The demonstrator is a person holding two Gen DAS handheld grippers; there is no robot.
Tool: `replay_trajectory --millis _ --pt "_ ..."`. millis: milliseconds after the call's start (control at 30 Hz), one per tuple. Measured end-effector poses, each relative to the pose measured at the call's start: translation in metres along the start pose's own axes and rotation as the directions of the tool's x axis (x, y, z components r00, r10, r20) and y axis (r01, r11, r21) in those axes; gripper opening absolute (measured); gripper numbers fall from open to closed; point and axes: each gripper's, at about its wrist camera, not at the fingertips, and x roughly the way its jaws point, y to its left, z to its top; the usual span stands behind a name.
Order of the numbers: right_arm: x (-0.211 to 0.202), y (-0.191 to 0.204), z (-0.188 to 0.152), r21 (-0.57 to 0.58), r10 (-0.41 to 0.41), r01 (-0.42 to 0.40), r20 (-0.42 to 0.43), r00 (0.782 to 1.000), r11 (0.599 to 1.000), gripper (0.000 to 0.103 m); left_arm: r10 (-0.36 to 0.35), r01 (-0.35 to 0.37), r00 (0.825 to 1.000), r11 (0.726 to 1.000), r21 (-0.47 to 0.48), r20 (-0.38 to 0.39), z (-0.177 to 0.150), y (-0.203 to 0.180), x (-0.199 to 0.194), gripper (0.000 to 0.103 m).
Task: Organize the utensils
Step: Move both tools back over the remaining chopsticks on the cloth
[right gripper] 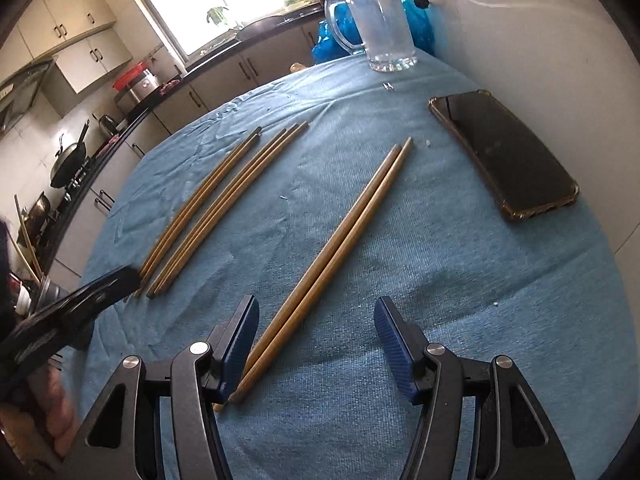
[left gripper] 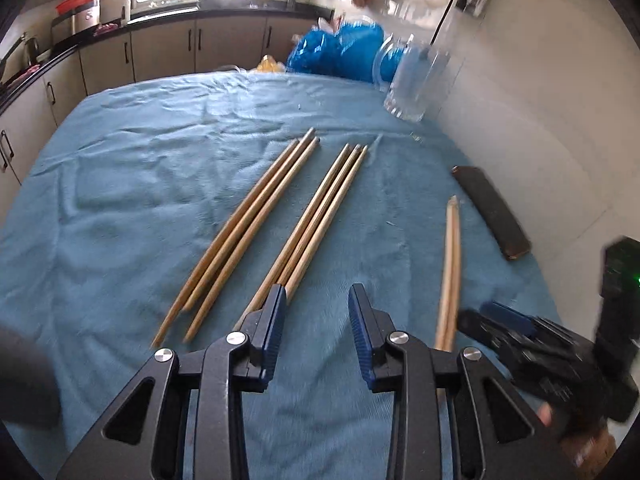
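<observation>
On the table [right gripper: 460, 280], covered by a blue towel: three lots of wooden chopsticks, all lying flat, roughly parallel, tips toward the far edge. Left group of three [left gripper: 240, 236]; middle group of three [left gripper: 316, 220]; separate pair [right gripper: 332, 256] to the right, apart from the others. Glass mug [right gripper: 380, 24] upright at the far edge, near the wall. Phone [right gripper: 504, 152] lying flat beside the wall, clear of the pair.

Left gripper [left gripper: 317, 312]: fingers spread, holding nothing. It sits over the near end of the middle group, whose butts lie just under its left finger. Frame is motion-blurred at the mug and the pair.

Right gripper [right gripper: 316, 344]: fingers spread wide, empty. The pair's near ends lie between them, close against the left finger; contact cannot be told.

Judgement: step in hand is picking up the pair with the right gripper, probably for the mug.

Notes for doing it well:
- Shift slightly left so the pair sits centred between the fingers, not against one pad.
- Close across both sticks together, a little forward of the butts, so neither rolls out.
- Go low enough to catch them against the soft towel.
- Keep the left gripper clear of the path to the mug.
</observation>
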Motion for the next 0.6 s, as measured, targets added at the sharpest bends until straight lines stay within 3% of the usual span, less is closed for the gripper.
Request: replay_trajectory --millis 67,100,133,167,267,400,467,500,567,600 --pt "0.001 -0.003 0.0 0.015 0.013 -0.013 0.002 1.0 1.0 0.065 0.001 -0.001 0.999 1.0 0.002 -0.04 0.003 0.0 0.012 0.023" --pt "0.0 -0.004 0.0 0.016 0.015 -0.015 0.004 1.0 1.0 0.065 -0.011 0.01 0.996 1.0 -0.005 -0.087 0.003 0.0 0.024 0.007" --pt "-0.001 -0.005 0.001 0.018 0.015 -0.015 0.005 1.0 1.0 0.065 -0.03 0.028 0.993 0.999 -0.016 -0.117 0.002 -0.001 0.031 0.0" --pt "-0.002 -0.005 0.001 0.018 0.019 -0.02 0.007 1.0 1.0 0.065 -0.046 0.043 0.994 0.999 -0.026 -0.096 0.002 -0.002 0.03 0.0" --pt "-0.002 -0.008 0.001 0.021 0.025 -0.025 0.009 1.0 0.999 0.065 -0.202 0.19 0.964 0.978 -0.085 -0.175 -0.006 -0.006 0.035 0.0" --pt "-0.001 -0.014 0.0 0.031 0.042 -0.042 0.014 0.999 0.999 0.065 -0.279 0.282 0.931 0.959 -0.022 -0.235 -0.023 -0.027 0.021 0.0" --pt "-0.002 -0.015 0.0 0.03 0.055 -0.055 0.013 0.998 0.998 0.064 -0.261 0.266 0.945 0.964 0.003 -0.196 -0.019 -0.027 0.012 0.0" --pt "-0.002 -0.016 0.001 0.029 0.059 -0.059 0.012 0.998 0.998 0.064 -0.2 0.206 0.969 0.978 0.024 -0.143 -0.014 -0.023 0.006 0.0" --pt "-0.002 -0.016 0.001 0.024 0.062 -0.062 0.016 0.998 0.998 0.065 -0.104 0.107 0.992 0.994 0.034 -0.073 -0.001 -0.015 0.006 0.006" --pt "-0.002 -0.016 0.001 0.023 0.062 -0.062 0.017 0.998 0.998 0.065 -0.058 0.06 0.997 0.998 0.033 -0.042 0.006 -0.009 0.008 0.016"
